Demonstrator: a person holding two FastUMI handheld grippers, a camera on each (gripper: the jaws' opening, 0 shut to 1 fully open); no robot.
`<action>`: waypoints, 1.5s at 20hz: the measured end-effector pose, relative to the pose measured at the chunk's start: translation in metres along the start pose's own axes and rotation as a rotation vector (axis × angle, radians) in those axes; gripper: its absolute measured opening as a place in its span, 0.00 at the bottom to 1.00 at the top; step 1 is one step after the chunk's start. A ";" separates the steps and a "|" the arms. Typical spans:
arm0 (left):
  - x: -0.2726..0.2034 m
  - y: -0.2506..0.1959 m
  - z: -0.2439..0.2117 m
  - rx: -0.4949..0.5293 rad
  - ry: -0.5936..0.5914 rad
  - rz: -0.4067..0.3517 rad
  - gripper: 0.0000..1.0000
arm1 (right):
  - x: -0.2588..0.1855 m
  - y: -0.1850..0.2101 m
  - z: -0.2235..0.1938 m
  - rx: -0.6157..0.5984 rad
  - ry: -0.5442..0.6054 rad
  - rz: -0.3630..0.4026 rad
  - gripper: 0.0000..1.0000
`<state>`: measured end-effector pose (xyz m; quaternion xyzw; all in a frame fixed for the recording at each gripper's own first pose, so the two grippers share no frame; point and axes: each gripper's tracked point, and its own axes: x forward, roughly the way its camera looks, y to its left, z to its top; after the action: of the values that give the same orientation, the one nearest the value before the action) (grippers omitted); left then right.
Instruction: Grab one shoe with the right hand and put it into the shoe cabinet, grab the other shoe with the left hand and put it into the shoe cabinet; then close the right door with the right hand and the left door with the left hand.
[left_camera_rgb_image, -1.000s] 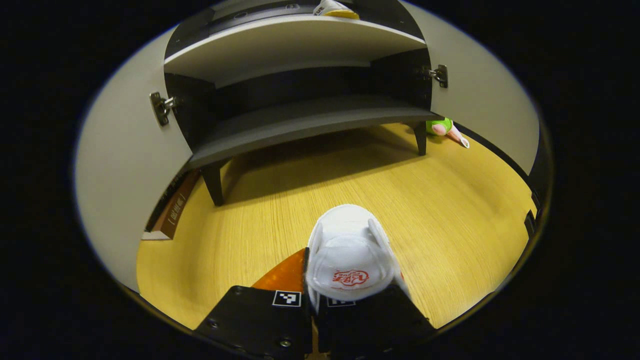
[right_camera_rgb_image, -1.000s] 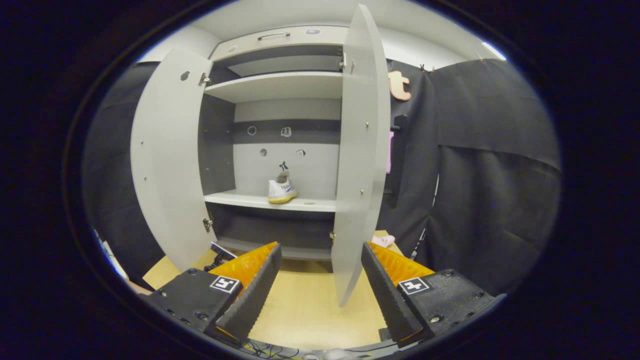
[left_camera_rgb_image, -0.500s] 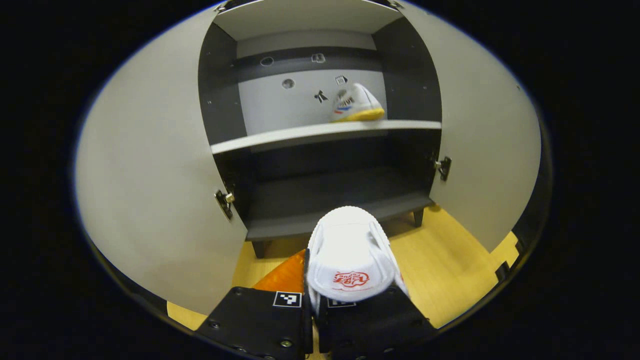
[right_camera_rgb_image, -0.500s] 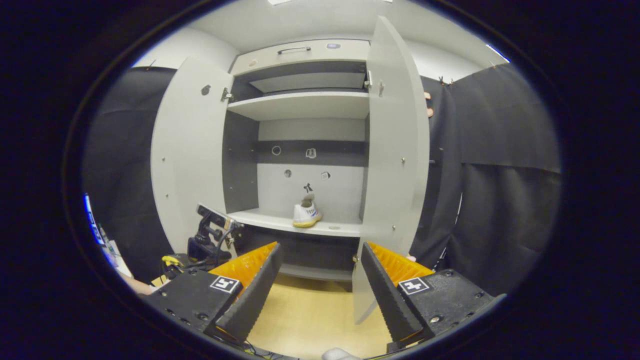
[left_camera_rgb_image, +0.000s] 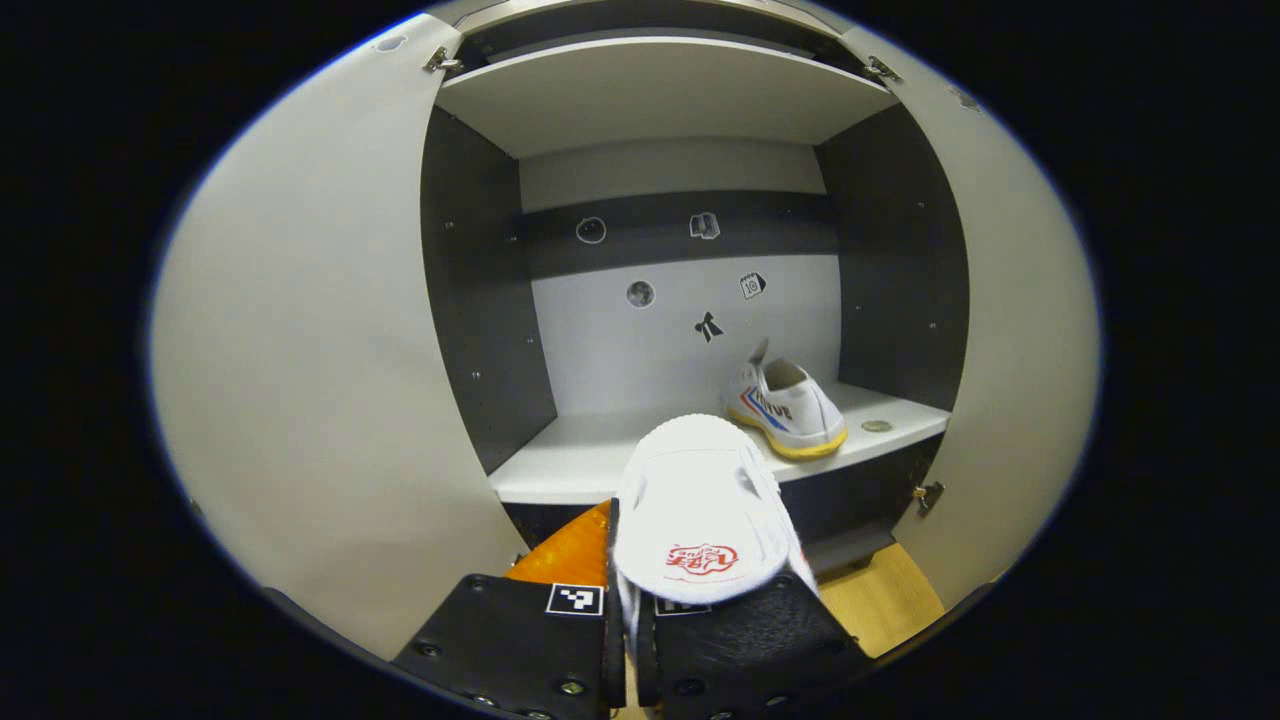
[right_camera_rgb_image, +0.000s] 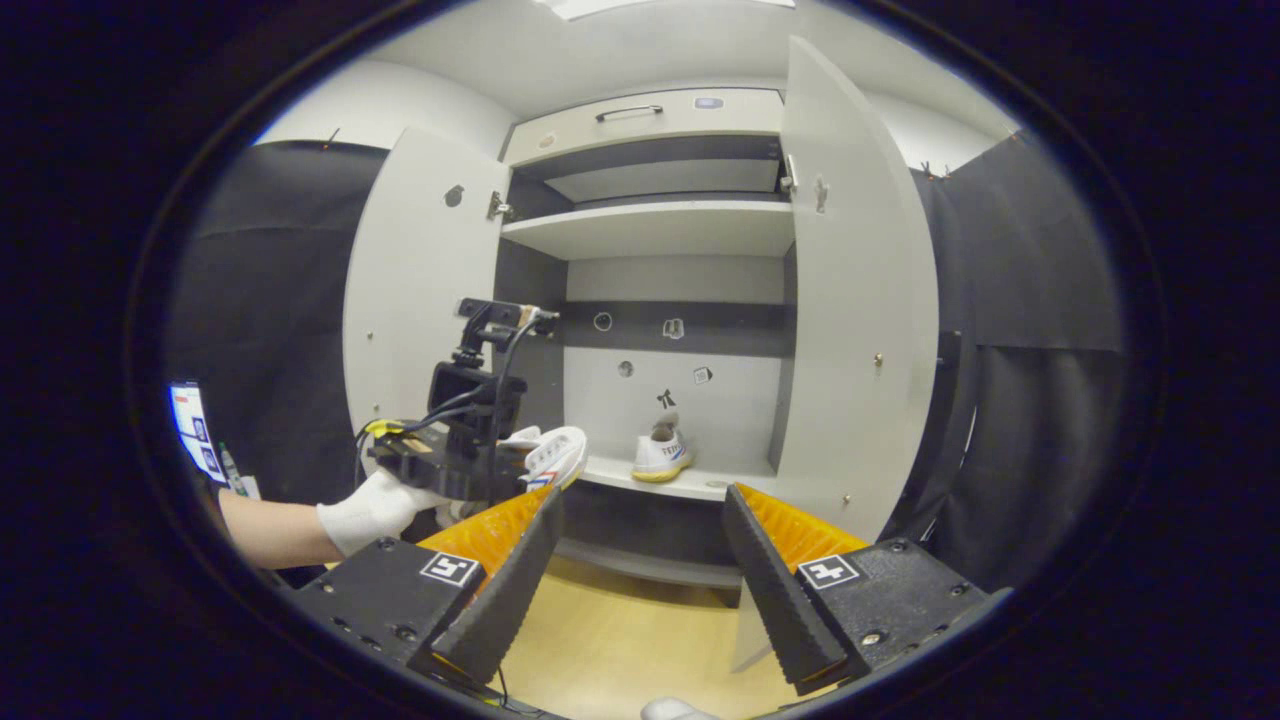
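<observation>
Inside the grey shoe cabinet (left_camera_rgb_image: 660, 100), both doors open, one white canvas shoe (left_camera_rgb_image: 790, 410) sits on the middle shelf. The left gripper (left_camera_rgb_image: 630, 640) is clamped on a second white shoe (left_camera_rgb_image: 695, 510) just before that shelf. The right gripper (right_camera_rgb_image: 635, 570) hangs spread wide, empty.

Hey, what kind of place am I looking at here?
Likely a staged recording booth, not a home: a shoe cabinet with open doors stands against black cloth walls, and a gloved hand holds a camera-fitted gripper.

The left gripper (left_camera_rgb_image: 625, 600) has its fingers pressed nearly together, held level by a gloved hand (right_camera_rgb_image: 375, 510). The right gripper (right_camera_rgb_image: 640, 570) hangs wide apart, beside it.
</observation>
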<state>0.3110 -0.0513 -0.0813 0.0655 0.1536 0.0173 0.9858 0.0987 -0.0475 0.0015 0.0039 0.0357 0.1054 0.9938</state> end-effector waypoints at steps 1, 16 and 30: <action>0.010 0.001 0.014 0.009 -0.014 0.008 0.13 | 0.002 0.004 -0.002 -0.009 0.002 0.017 1.00; 0.155 -0.012 0.070 0.035 -0.024 0.080 0.12 | 0.011 -0.004 -0.018 -0.052 0.033 0.088 1.00; 0.171 -0.002 0.022 -0.033 0.133 0.033 0.96 | 0.018 -0.015 -0.027 -0.018 0.069 0.079 1.00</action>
<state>0.4807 -0.0466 -0.1121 0.0502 0.2174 0.0406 0.9740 0.1176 -0.0586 -0.0269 -0.0074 0.0687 0.1448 0.9870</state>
